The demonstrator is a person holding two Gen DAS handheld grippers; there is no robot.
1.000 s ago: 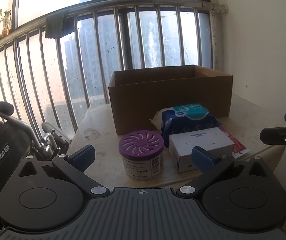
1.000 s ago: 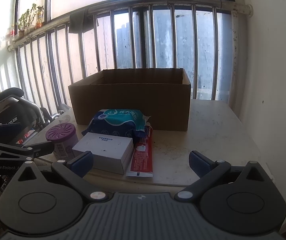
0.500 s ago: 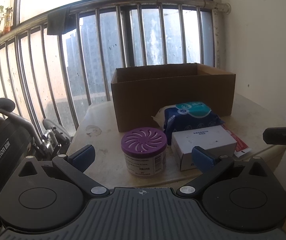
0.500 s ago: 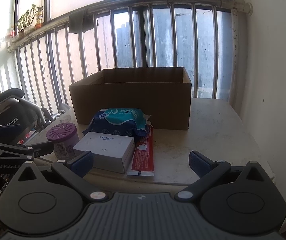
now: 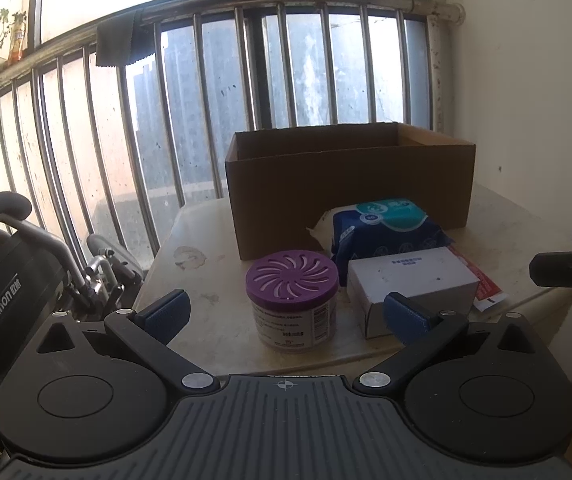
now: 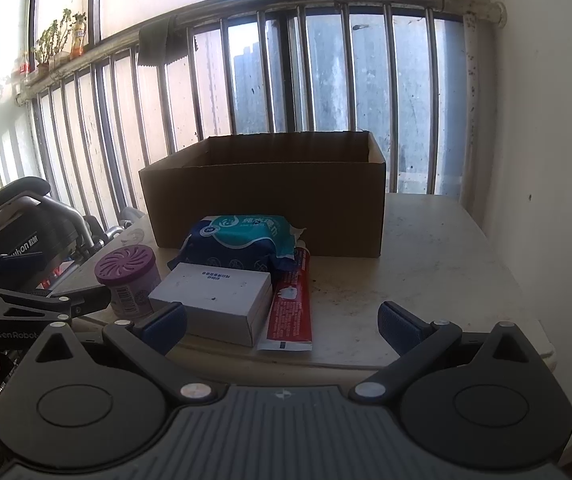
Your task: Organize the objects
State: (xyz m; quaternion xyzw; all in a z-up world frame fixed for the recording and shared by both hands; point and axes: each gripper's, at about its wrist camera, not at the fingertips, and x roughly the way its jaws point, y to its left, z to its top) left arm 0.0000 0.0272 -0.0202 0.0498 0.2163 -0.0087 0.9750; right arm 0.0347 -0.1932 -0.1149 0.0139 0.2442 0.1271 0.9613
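Observation:
On a pale table [image 5: 198, 232] stand an open cardboard box [image 5: 349, 184], a blue-teal wipes pack [image 5: 385, 228], a white carton [image 5: 409, 280], a red tube [image 5: 481, 284] and a purple-lidded jar [image 5: 291, 300]. My left gripper [image 5: 284, 316] is open and empty, just short of the jar at the table's front edge. My right gripper [image 6: 282, 322] is open and empty, in front of the white carton [image 6: 214, 296] and red tube [image 6: 291, 304]. The jar [image 6: 128, 280], wipes pack [image 6: 246, 240] and box [image 6: 270, 196] also show in the right wrist view.
A barred window railing [image 5: 214, 100] runs behind the table. A wheelchair [image 5: 10, 280] stands at the left. A white wall [image 6: 545, 120] bounds the right side. The right gripper's finger shows at the left view's right edge [image 5: 565, 268].
Both grippers have moved a little closer to the objects; the jar and carton look larger. Both stay open.

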